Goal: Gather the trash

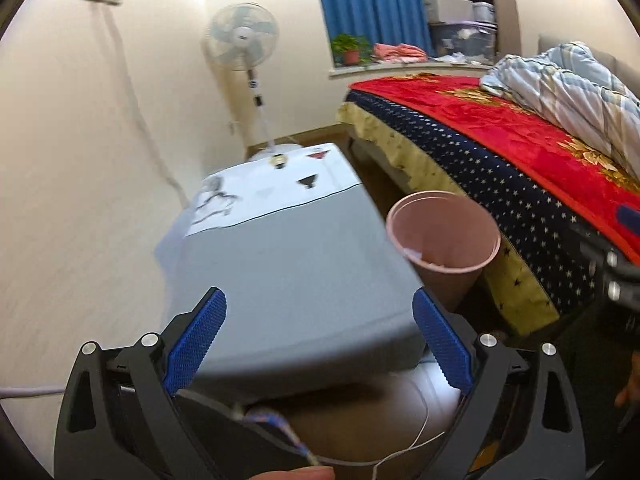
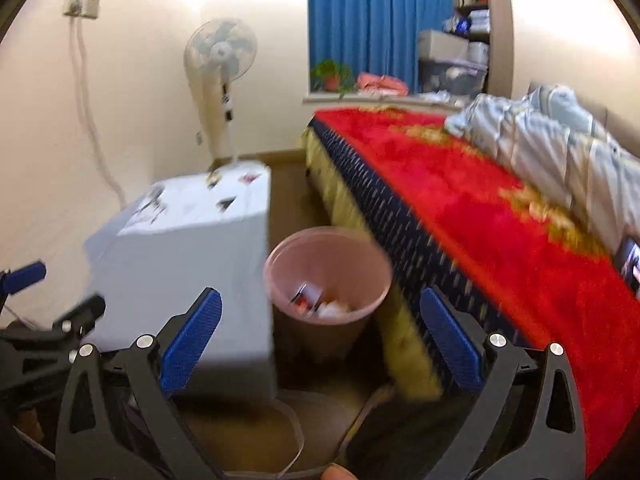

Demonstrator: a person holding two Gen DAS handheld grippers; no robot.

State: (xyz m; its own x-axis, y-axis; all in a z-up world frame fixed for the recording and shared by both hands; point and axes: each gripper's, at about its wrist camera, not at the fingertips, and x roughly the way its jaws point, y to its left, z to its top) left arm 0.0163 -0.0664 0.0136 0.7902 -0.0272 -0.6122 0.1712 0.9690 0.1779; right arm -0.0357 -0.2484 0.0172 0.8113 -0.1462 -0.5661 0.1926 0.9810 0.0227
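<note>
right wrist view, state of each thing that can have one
left gripper: open, empty
right gripper: open, empty
pink bin: upright, no lid, some trash inside
fan: standing, spin unclear
blue curtain: drawn
quilt: bunched up on bed

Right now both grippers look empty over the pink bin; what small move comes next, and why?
Probably swing toward the grey-covered table to look for more trash. Both the left gripper and right gripper stand open with nothing between the pads, and the pink bin already holds scraps. Small items lie at the table's far end, too blurred to identify.
</note>
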